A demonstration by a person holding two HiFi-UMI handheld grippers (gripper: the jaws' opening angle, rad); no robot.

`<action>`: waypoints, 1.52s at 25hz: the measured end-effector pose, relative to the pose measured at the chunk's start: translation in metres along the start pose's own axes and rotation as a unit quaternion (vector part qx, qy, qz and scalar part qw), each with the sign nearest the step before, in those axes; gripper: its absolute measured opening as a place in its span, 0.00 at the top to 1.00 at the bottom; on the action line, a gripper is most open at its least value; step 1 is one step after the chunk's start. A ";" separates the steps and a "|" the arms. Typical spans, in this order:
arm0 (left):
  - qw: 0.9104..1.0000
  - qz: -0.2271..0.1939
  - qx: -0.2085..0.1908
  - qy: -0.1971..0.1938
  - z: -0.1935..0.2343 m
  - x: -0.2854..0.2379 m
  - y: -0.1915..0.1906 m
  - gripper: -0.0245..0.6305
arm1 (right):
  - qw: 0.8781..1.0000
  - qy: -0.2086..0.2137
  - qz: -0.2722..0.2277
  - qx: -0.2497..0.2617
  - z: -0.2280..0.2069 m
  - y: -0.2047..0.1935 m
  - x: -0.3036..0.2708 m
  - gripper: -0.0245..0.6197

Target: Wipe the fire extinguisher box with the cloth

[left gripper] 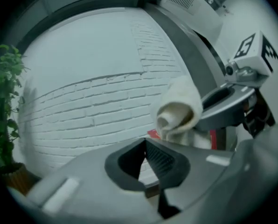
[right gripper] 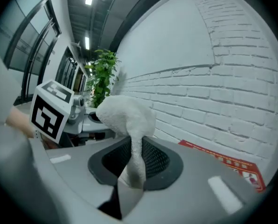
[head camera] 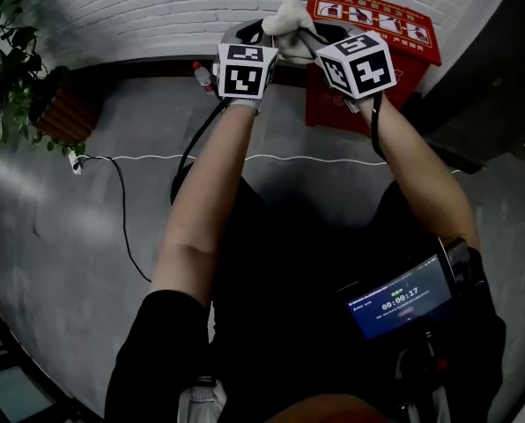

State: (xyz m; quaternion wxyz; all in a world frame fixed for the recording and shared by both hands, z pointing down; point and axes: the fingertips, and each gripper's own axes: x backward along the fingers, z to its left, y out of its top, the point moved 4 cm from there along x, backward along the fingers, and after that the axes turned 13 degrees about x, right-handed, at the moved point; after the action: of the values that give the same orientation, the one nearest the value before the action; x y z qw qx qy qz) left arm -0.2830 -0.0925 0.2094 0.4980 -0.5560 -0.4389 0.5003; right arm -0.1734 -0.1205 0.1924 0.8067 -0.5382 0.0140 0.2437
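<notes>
Right hand-held gripper [right gripper: 135,148] pinches the cloth [right gripper: 125,115] by a thin fold; drag on the box [head camera: 408,29] ahead could free it. Left hand-held gripper [left gripper: 146,146]: closed, empty.

Timer reading 00:00:17 on small screen [head camera: 402,302], print on red fire extinguisher box [head camera: 373,16] illegible

Left gripper [left gripper: 145,140]: jaws together, empty, left of red fire extinguisher box [head camera: 329,104].
Right gripper [right gripper: 134,148]: clamping white cloth [right gripper: 125,113], in front of box.
</notes>
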 end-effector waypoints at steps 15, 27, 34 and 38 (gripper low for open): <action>0.999 0.018 0.043 -0.002 0.110 -0.025 -0.054 0.96 | 0.954 -0.036 -0.044 -0.295 0.056 -0.028 -0.140 0.85; 0.993 0.046 0.032 -0.102 0.100 -0.118 -0.108 0.96 | 0.881 -0.218 -0.079 -0.413 0.014 -0.110 -0.190 0.85; 0.986 0.051 0.044 -0.155 0.082 -0.147 -0.116 0.96 | 0.840 -0.276 -0.095 -0.458 -0.008 -0.139 -0.188 0.85; 0.980 0.043 0.056 -0.187 0.072 -0.155 -0.115 0.96 | 0.823 -0.295 -0.125 -0.469 -0.013 -0.139 -0.189 0.85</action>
State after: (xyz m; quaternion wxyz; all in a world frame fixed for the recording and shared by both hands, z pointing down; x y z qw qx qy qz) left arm -0.3710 -0.2231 0.3416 0.4157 -0.4425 -0.4715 0.6396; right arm -0.2801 -0.2454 0.3600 0.4465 -0.7511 -0.4075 0.2653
